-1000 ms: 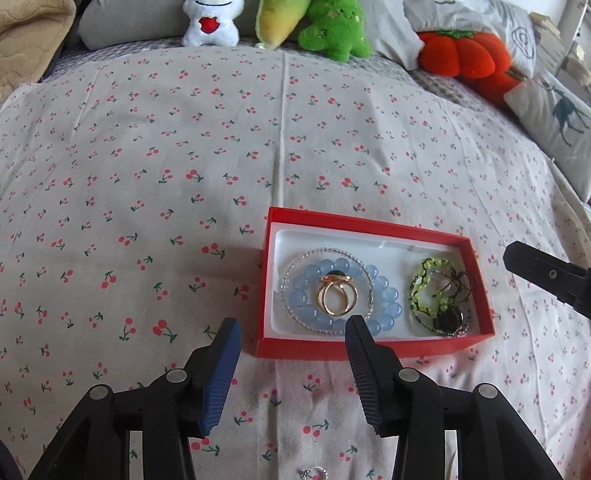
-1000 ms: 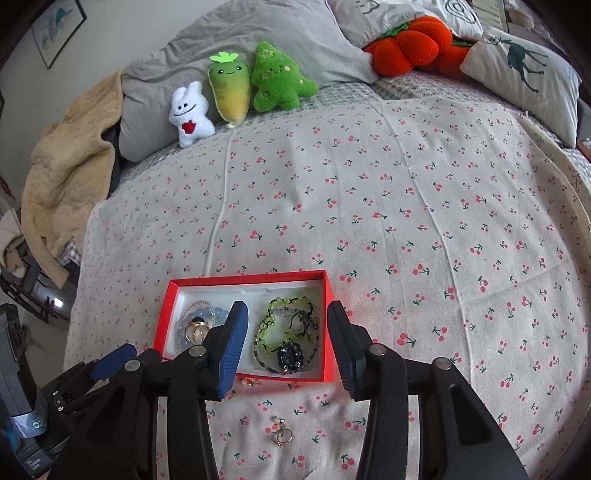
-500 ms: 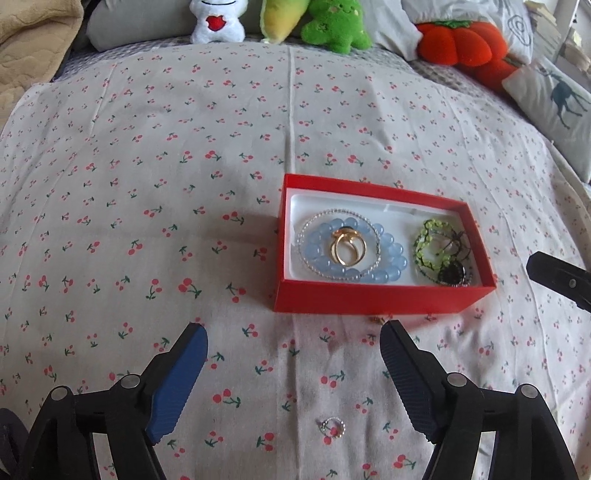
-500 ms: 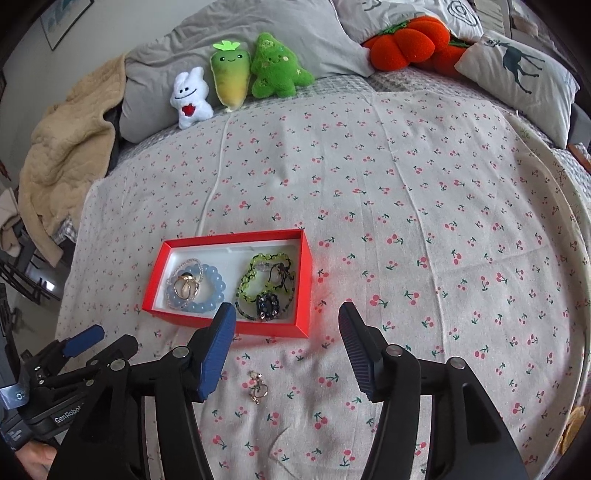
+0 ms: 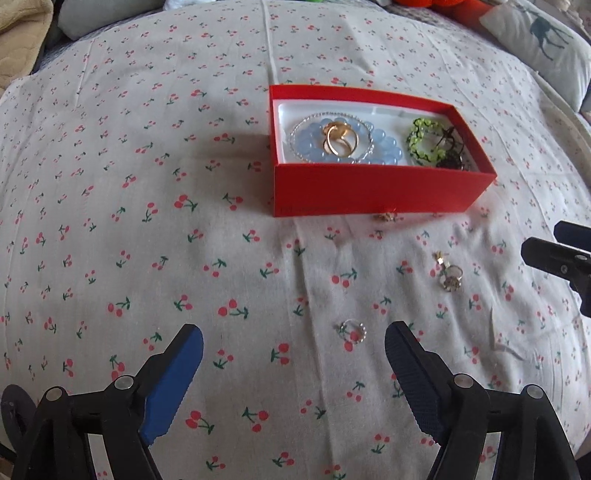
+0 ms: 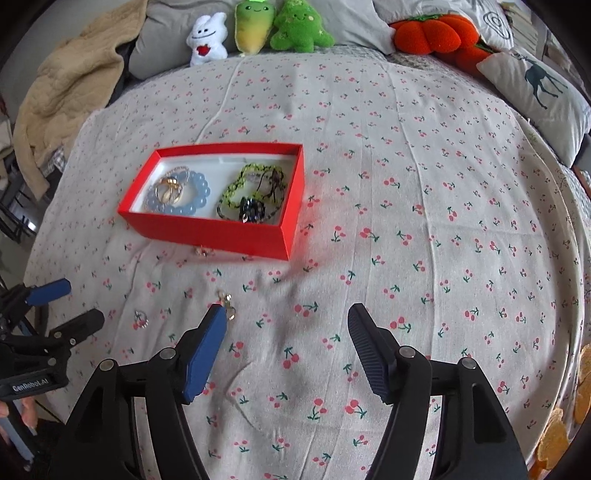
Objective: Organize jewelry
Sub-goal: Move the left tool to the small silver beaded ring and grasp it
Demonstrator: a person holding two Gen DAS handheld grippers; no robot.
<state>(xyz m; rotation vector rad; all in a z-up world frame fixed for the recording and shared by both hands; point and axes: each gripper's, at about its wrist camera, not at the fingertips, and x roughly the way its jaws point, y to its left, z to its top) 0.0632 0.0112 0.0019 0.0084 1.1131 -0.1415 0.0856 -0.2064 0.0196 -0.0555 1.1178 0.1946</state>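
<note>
A red box (image 5: 373,192) (image 6: 207,230) on the cherry-print bedspread holds a blue bead bracelet (image 5: 384,147) with gold rings (image 5: 340,142) on it, and green and dark bracelets (image 5: 424,144). Loose on the cloth lie a small beaded ring (image 5: 352,330) (image 6: 141,319), an earring pair (image 5: 448,273) (image 6: 228,304) and a small gold piece (image 5: 384,216) (image 6: 203,252) against the box front. My left gripper (image 5: 293,350) is open and empty, just short of the beaded ring. My right gripper (image 6: 286,325) is open and empty, right of the earrings.
Plush toys (image 6: 255,29), an orange pumpkin cushion (image 6: 432,33) and a deer pillow (image 6: 539,88) line the far edge of the bed. A beige blanket (image 6: 62,92) hangs at the far left. The left gripper shows at the left edge of the right wrist view (image 6: 55,306).
Both grippers have pulled back from the box toward the near side and opened wider. The loose ring and earrings have come into view in front of them.
</note>
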